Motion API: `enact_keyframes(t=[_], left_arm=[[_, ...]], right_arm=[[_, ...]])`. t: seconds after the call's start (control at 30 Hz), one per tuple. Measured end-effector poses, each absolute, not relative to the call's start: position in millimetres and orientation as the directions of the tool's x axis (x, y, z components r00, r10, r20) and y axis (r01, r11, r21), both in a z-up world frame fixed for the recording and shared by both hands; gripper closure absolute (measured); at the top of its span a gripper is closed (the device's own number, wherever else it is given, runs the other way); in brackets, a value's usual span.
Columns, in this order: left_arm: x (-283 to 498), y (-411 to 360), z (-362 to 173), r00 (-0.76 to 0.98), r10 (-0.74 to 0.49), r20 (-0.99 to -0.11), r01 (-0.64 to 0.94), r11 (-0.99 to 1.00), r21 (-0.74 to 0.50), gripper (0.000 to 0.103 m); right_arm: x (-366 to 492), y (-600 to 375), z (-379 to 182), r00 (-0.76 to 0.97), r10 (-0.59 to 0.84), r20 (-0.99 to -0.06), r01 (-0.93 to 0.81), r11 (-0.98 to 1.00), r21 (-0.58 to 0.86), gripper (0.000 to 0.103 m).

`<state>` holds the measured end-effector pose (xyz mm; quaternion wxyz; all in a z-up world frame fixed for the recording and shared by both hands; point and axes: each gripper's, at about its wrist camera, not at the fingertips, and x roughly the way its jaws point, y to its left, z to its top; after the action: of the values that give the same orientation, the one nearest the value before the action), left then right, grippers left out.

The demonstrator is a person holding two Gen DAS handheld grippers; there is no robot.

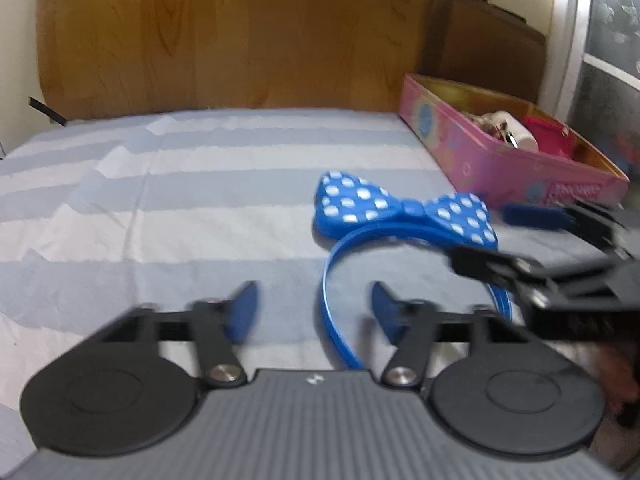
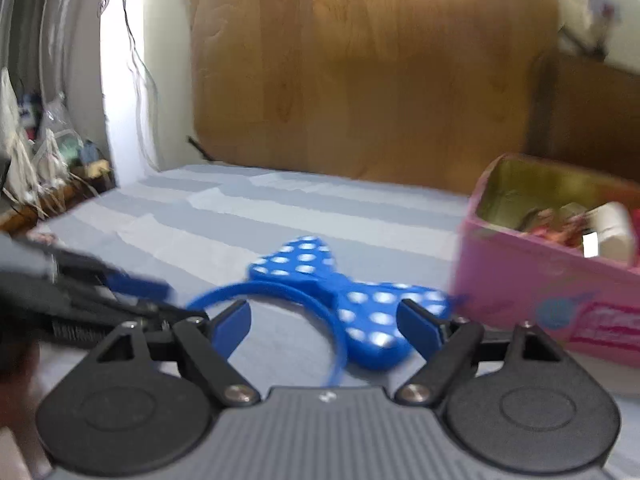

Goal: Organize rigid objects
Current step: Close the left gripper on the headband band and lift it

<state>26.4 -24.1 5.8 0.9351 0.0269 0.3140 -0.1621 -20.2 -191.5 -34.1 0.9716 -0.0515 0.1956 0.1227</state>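
While the blue polka-dot bow headband [image 1: 400, 216] lies flat on the striped bed sheet [image 1: 180, 184], both grippers stand spread around it with nothing pressed between their pads. The left gripper [image 1: 316, 312] tilts downward over the sheet, its two blue fingertips [image 1: 246, 312] wide apart; the band's left side curves through the gap close to the right-hand fingertip, and the bow sits ahead and slightly to the right, clear of both tips. The right gripper [image 2: 326, 326] points forward at a shallower angle, jaws also wide; from its own camera the bow's nearer lobe [image 2: 372, 332] lies between the fingertips, close to the right-hand one, whether touching is blurred, and the band [image 2: 240, 292] arcs off ahead toward the left. In the left wrist view the right gripper [image 1: 516, 236] reaches in from the right edge, its fingers flanking the bow's right lobe. Ahead and to the right of both grippers stands a pink box [image 1: 492, 160], open-topped, holding a white object and other small items too blurred to name. A wooden headboard [image 1: 240, 40] rises beyond the sheet.
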Motion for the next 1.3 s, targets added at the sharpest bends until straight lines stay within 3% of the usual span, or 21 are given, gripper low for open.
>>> enact_keyframes(t=[0.1,0.2,0.27,0.33,0.5,0.6,0.67,0.7,0.77,0.83,0.87,0.9,0.93,1.07,1.3], left_arm=[[30,-30,5,0.757,-0.284,-0.589,0.33,0.943,-0.03,0.038],[32,-37,0,0.745,-0.292,-0.6,0.349,0.937,-0.024,0.059],[28,-41,-1,0.753,-0.291,-0.59,0.359,0.933,-0.002,0.068],[24,-45,-1,0.751,-0.302,-0.588,0.378,0.926,0.007,0.08],[15,-45,-2,0.74,-0.329,-0.587,0.399,0.917,-0.011,0.082],[16,-45,-3,0.74,-0.327,-0.587,0.396,0.918,-0.013,0.08],[17,-45,-2,0.745,-0.315,-0.588,0.379,0.925,-0.017,0.071],[18,-44,-2,0.753,-0.302,-0.584,0.364,0.931,-0.012,0.058],[21,-43,-2,0.765,-0.291,-0.575,0.353,0.936,-0.004,0.056],[24,-43,-5,0.761,-0.298,-0.577,0.362,0.932,-0.004,0.064],[22,-43,-6,0.768,-0.299,-0.566,0.367,0.93,0.007,0.072],[20,-45,-6,0.768,-0.309,-0.561,0.384,0.923,0.017,0.09],[18,-47,-5,0.764,-0.319,-0.561,0.398,0.917,0.02,0.095],[11,-46,2,0.78,-0.323,-0.536,0.395,0.919,0.022,0.097],[2,-44,35,0.832,-0.341,-0.437,0.383,0.924,0.007,0.097]], right_arm=[[-31,-206,-36,0.896,0.183,-0.406,-0.207,0.978,-0.016,0.021],[-33,-217,-40,0.873,0.18,-0.454,-0.173,0.983,0.058,0.03],[-33,-219,-43,0.863,0.191,-0.467,-0.165,0.982,0.096,0.033],[-33,-218,-45,0.859,0.198,-0.472,-0.17,0.98,0.102,0.044],[-29,-200,-49,0.865,0.15,-0.479,-0.169,0.986,0.004,0.056],[-30,-197,-50,0.867,0.141,-0.477,-0.17,0.985,-0.018,0.057],[-30,-196,-50,0.868,0.14,-0.476,-0.17,0.985,-0.02,0.057],[-29,-196,-50,0.869,0.139,-0.475,-0.17,0.985,-0.022,0.057],[-30,-195,-50,0.871,0.129,-0.475,-0.164,0.986,-0.034,0.063],[-31,-195,-51,0.873,0.126,-0.471,-0.17,0.984,-0.052,0.086],[-32,-194,-51,0.872,0.135,-0.47,-0.183,0.981,-0.058,0.088],[-32,-191,-52,0.875,0.127,-0.468,-0.183,0.98,-0.075,0.09],[-32,-190,-52,0.876,0.122,-0.466,-0.184,0.979,-0.089,0.092],[-33,-190,-48,0.893,0.105,-0.438,-0.163,0.982,-0.097,0.096],[-42,-187,-24,0.946,0.094,-0.311,-0.149,0.976,-0.158,0.097]])
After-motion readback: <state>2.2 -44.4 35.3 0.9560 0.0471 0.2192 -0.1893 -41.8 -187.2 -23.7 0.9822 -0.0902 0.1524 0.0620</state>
